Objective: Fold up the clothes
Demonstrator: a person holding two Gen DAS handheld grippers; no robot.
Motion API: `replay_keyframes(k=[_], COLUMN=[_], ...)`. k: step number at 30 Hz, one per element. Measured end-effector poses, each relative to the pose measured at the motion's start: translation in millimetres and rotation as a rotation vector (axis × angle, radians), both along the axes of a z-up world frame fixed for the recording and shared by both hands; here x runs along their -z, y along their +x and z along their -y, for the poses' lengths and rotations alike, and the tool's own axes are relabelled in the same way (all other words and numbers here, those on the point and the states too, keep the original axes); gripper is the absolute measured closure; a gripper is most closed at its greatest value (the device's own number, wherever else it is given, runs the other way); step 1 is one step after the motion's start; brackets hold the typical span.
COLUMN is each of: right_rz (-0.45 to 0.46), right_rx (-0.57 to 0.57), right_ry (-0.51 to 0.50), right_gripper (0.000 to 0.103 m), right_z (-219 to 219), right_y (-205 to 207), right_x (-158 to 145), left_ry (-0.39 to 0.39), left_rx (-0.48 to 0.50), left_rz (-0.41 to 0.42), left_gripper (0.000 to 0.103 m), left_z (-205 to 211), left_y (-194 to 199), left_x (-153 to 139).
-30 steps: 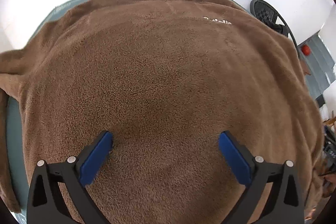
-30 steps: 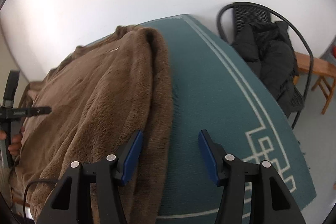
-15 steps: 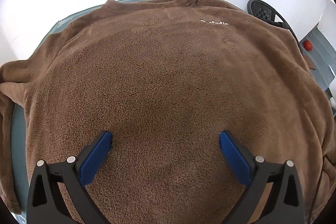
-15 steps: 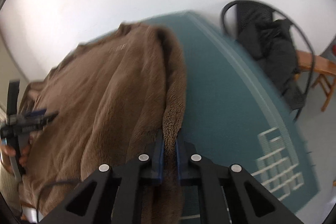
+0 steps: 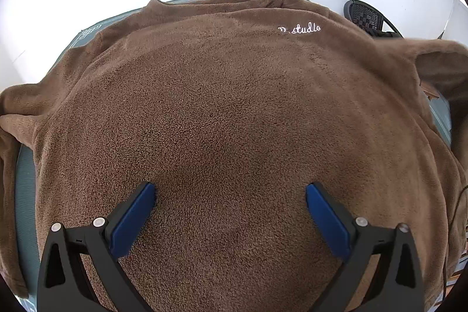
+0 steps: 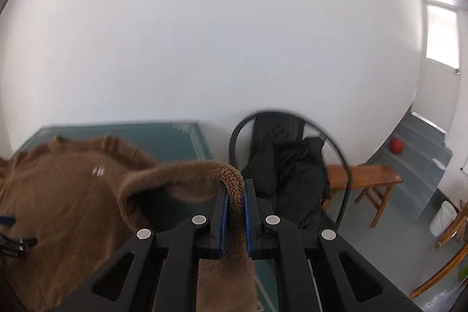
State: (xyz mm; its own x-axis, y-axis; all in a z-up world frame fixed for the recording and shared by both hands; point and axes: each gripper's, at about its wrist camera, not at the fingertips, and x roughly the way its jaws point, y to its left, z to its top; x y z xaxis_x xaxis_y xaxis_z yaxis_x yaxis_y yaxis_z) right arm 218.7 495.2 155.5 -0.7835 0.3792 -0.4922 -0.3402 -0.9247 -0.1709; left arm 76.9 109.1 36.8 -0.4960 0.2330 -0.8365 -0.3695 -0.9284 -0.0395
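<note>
White wall backs a teal patterned mat point(image 5: 26, 195) where the fluffy brown fleece sweater point(image 5: 234, 113) lies spread; the left gripper point(image 5: 229, 195) hovers over it, blue pads wide apart. Right wrist view: the right gripper point(image 6: 234, 212) pinches the sweater's lifted edge point(image 6: 231, 180), near a black chair point(image 6: 289, 165).

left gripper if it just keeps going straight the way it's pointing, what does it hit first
Most likely the brown fleece sweater itself. The left gripper is open and angled down over the garment's wide flat middle, with nothing else between its fingers. How far above the fabric it sits is unclear.
</note>
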Motion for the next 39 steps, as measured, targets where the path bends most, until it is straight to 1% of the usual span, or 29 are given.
replay_keyframes(k=[1,2,3,4,5,7,9,12,13,16,18,21,22,24,26,28,30,32,33,37,39], right_rz=[0.041,0.079,0.117,0.139,0.138,0.122,0.1,0.062,0.049,0.03,0.041,0.117,0.152,0.223,0.308,0.397,0.477,0.506,0.517,0.449,0.427], right_rx=[-0.015,-0.031,-0.046,-0.053,-0.051,-0.038,-0.04,-0.052,-0.06,-0.132,-0.199,-0.308,-0.332,-0.36,-0.37,-0.35,-0.3,-0.247,-0.22,-0.181,-0.172], right_ry=[-0.026,-0.062,-0.097,-0.131,-0.157,-0.195,-0.248,-0.315,-0.335,-0.44,-0.551,-0.719,-0.747,-0.774,-0.785,-0.832,-0.837,-0.803,-0.769,-0.587,-0.509], right_gripper=[0.086,0.075,0.056,0.044,0.03,0.029,0.029,0.029,0.029,0.027,0.026,0.026,0.025,0.025,0.025,0.025,0.025,0.025,0.025,0.024,0.023], right_z=[-1,-4,-6,-9,-12,-19,-31,-41,-42,-39,-33,-12,0,24,47,63,74,75,74,70,72], right_y=[-4,-8,-11,-12,-10,-3,4,3,-2,-31,-61,-114,-136,-179,-221,-261,-297,-322,-334,-371,-387], right_x=[9,17,26,33,35,36,29,5,-3,-23,-31,-30,-25,-12,7,36,68,89,101,108,111], left_ry=[0.0,0.0,0.0,0.0,0.0,0.001,0.001,0.039,0.056,0.086,0.108,0.125,0.122,0.103,0.083,0.063,0.03,0.005,-0.003,-0.024,-0.035], left_rx=[0.0,0.0,0.0,0.001,0.001,0.002,-0.001,-0.003,-0.002,-0.017,-0.039,-0.082,-0.093,-0.119,-0.147,-0.172,-0.197,-0.212,-0.222,-0.267,-0.284], left_rz=[0.0,0.0,0.0,0.001,0.002,0.007,0.03,0.1,0.122,0.129,0.122,0.099,0.086,0.076,0.092,0.113,0.135,0.147,0.155,0.181,0.176], left_gripper=[0.001,0.001,0.001,0.001,0.001,0.001,0.001,0.001,0.001,0.001,0.001,0.001,0.001,0.001,0.001,0.001,0.001,0.001,0.001,0.001,0.001], left_z=[0,0,0,0,0,0,1,4,6,14,22,37,39,44,45,46,45,45,45,50,50], left_y=[0,0,0,0,0,-2,-4,-13,-17,-34,-50,-81,-93,-120,-147,-172,-197,-217,-227,-262,-277], left_x=[0,0,-1,-1,-1,-1,-2,-11,-17,-37,-52,-72,-76,-78,-71,-61,-46,-33,-26,-1,6])
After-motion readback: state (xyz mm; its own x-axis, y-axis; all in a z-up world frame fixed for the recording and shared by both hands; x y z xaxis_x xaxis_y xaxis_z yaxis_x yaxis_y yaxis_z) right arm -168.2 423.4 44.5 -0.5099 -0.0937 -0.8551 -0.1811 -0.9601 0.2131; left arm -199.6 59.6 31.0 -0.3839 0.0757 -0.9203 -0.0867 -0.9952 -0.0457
